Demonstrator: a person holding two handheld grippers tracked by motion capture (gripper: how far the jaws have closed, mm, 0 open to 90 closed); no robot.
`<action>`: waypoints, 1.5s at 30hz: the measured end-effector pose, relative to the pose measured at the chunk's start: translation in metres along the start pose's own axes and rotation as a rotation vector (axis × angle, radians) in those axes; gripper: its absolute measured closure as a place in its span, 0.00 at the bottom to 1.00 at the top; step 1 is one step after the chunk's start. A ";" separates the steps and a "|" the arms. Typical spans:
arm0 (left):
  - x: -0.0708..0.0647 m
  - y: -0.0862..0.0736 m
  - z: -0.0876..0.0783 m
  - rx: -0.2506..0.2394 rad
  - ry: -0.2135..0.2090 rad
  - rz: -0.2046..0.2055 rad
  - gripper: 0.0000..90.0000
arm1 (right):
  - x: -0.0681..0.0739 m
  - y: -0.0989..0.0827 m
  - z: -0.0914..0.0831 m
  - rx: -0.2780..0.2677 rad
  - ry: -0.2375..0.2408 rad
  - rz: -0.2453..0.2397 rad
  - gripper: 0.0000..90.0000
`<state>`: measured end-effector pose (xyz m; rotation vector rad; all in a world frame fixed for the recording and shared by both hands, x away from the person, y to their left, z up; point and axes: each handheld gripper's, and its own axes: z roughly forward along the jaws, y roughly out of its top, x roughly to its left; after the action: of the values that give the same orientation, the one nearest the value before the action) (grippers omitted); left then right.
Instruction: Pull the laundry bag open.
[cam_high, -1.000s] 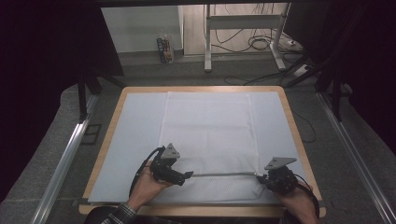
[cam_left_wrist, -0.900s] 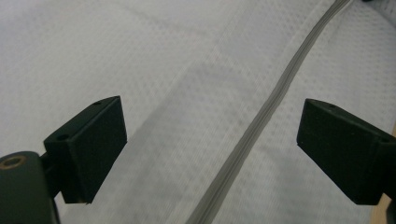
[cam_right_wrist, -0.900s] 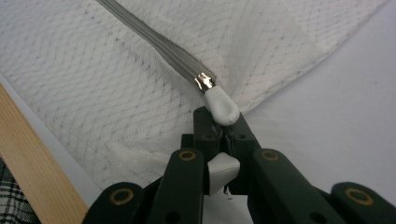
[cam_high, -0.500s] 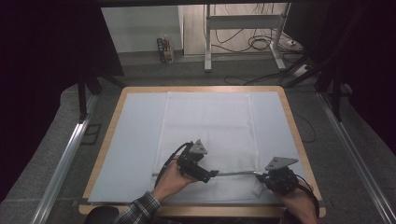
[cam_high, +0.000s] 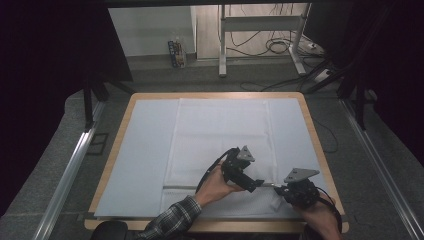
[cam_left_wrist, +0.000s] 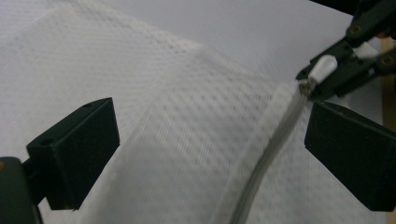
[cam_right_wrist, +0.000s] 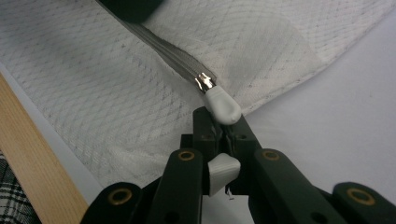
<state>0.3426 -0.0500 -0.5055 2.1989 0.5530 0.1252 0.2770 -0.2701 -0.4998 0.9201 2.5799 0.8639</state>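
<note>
- A wooden-rimmed table (cam_high: 312, 131) topped with a pale sheet stands on grey carpet floor (cam_high: 60, 140);
- metal rails (cam_high: 67, 177) run along the floor at both sides;
- behind, a light wall (cam_high: 145, 27), a metal desk frame (cam_high: 260, 30) with tangled cables (cam_high: 280, 47), and a small carton (cam_high: 176, 53) on the floor;
- dark panels (cam_high: 45, 75) flank the scene; the light is dim.

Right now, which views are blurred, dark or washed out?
High view: dark surround, evenly lit table. Left gripper view: mesh bag and zipper smeared by motion blur, jaws sharp. Right gripper view: crisp zipper pull, slight glint on its metal collar.
</note>
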 end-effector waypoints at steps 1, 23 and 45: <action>-0.001 0.002 0.003 -0.004 0.000 -0.001 0.04 | 0.000 0.000 0.000 -0.001 0.000 -0.001 0.94; -0.016 0.019 0.032 -0.031 -0.009 0.019 0.04 | -0.002 -0.001 -0.001 -0.008 0.012 0.017 0.93; 0.002 0.006 -0.001 -0.010 -0.188 0.002 0.55 | -0.002 0.000 -0.002 -0.005 -0.030 -0.003 0.93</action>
<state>0.3459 -0.0517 -0.5001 2.1737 0.4438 -0.0767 0.2776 -0.2724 -0.4988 0.9208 2.5515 0.8489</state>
